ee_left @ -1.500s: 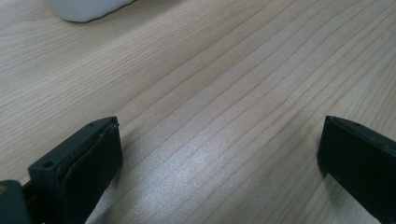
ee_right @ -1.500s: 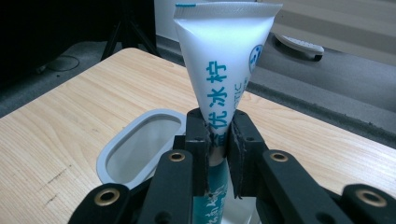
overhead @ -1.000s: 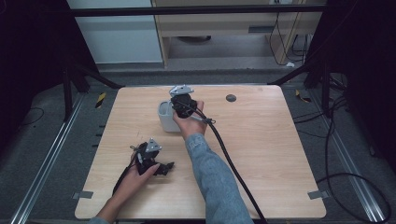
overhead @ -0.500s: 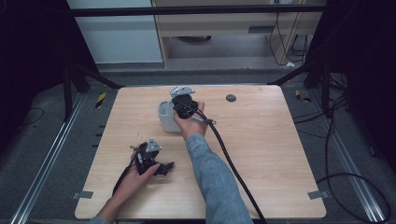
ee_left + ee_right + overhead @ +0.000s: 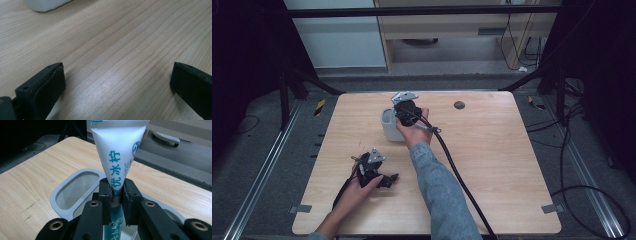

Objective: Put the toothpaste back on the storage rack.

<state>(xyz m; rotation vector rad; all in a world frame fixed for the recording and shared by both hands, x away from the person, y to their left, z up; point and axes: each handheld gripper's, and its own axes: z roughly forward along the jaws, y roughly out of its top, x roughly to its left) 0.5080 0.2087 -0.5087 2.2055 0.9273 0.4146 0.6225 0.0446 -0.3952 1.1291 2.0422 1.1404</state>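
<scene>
A white toothpaste tube with blue lettering stands upright between the jaws of my right gripper, which is shut on it. The tube's lower end hangs over a white two-compartment holder. In the high view the right gripper sits above that holder at the table's middle back. My left gripper rests low on the wooden table near the front left. Its jaws stand wide apart in the left gripper view, with bare wood between the fingers.
A small dark round spot lies on the table behind and right of the holder. The right gripper's black cable trails across the table toward the front edge. Dark floor and metal rails surround the table.
</scene>
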